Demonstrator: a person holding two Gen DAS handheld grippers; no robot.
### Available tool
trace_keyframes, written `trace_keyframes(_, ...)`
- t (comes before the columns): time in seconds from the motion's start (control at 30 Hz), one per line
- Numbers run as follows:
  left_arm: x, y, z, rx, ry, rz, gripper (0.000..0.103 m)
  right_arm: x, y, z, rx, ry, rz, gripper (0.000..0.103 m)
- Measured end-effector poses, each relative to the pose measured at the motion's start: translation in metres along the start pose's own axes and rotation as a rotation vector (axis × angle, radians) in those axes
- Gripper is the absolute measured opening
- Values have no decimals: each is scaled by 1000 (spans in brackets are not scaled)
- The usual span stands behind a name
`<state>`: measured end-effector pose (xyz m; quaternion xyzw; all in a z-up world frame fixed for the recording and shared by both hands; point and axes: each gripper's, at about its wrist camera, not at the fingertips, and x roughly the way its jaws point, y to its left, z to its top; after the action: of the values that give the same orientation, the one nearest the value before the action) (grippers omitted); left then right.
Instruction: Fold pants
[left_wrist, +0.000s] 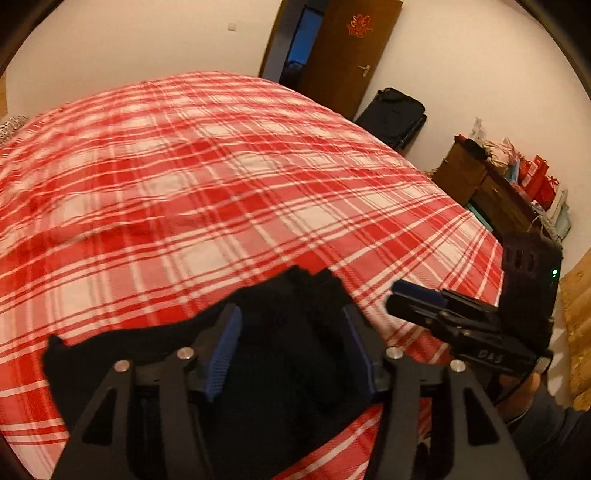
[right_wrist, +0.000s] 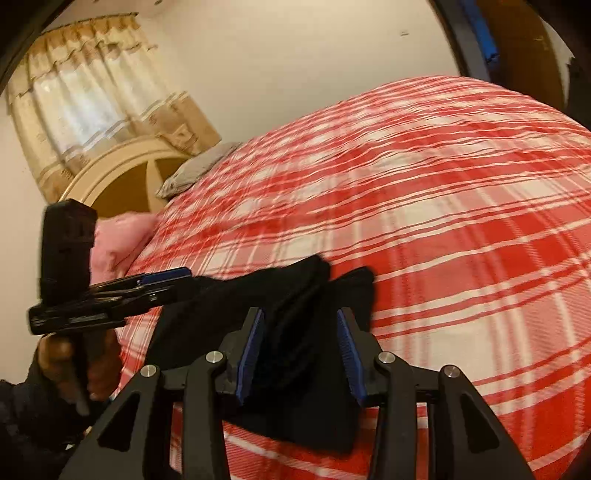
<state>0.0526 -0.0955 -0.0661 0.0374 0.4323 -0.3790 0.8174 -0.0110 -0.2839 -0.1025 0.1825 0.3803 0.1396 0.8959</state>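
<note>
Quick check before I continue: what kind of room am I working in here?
Most likely a home bedroom. The black pants lie on a bed with a red plaid cover, a curved headboard and curtained window stand behind it, and a wooden door is opposite.

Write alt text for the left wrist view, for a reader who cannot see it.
Black pants lie bunched on a red and white plaid bedspread, between the spread blue pads of the left claw, which do not press on the cloth. The right claw reaches in from the right, and a brown door stands behind the bed.
</note>
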Motion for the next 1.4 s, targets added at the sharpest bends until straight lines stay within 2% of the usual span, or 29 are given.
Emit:
trace_keyframes(0.07, -3, 17, -6, -26, -6, 32, 65, 6, 7, 2, -3, 22, 15, 44)
trace_keyframes(0.13, -4, 33, -12, -47, -7, 71, 65, 13, 13, 4, -11, 49, -18, 44)
trace_keyframes(0.27, -12, 68, -32, -72, -25, 205, 65, 35, 14, 2, -8, 122, -68, 45)
trace_keyframes(0.4, -19, 93, -48, -86, -52, 336, 73, 44, 14, -3, -10, 159, -94, 45)
trace_keyframes(0.43, -20, 98, -52, -90, -53, 358, 73, 44, 14, -3, -5, 163, -74, 36)
trace_keyframes(0.47, -21, 103, -55, -98, -53, 367, 73, 43, 14, -3, -1, 170, -54, 15)
trace_keyframes(0.5, -21, 106, -58, -108, -53, 367, 75, 40, 15, -3, -7, 163, -57, 11)
trace_keyframes(0.73, -12, 123, -64, -162, -48, 360, 77, 6, 18, -4, -17, 95, -57, 8)
trace_keyframes(0.87, -12, 124, -65, -162, -58, 360, 82, 8, 3, -19, 8, 108, -98, 8)
trace_keyframes(1.0, -5, 124, -65, -154, -49, 371, 87, 14, -3, -29, 18, 151, -68, 9)
trace_keyframes(1.1, -4, 123, -66, -150, -48, 364, 87, 8, 7, -25, -36, 131, -68, 12)
trace_keyframes(1.13, -4, 122, -66, -146, -46, 368, 87, 5, 7, -21, -32, 116, -64, 24)
trace_keyframes(1.17, -5, 122, -66, -142, -44, 371, 88, 4, 5, -19, -22, 105, -58, 44)
trace_keyframes(1.2, -5, 122, -66, -141, -44, 370, 87, 2, 2, -15, -9, 94, -52, 51)
trace_keyframes(1.27, -5, 123, -66, -141, -41, 373, 87, 2, -5, -4, 9, 69, -37, 53)
trace_keyframes(1.33, -6, 124, -65, -142, -42, 377, 87, 8, -9, 5, 5, 77, -49, 53)
trace_keyframes(1.4, -7, 124, -65, -144, -41, 377, 87, 18, -16, 13, 21, 106, -16, 53)
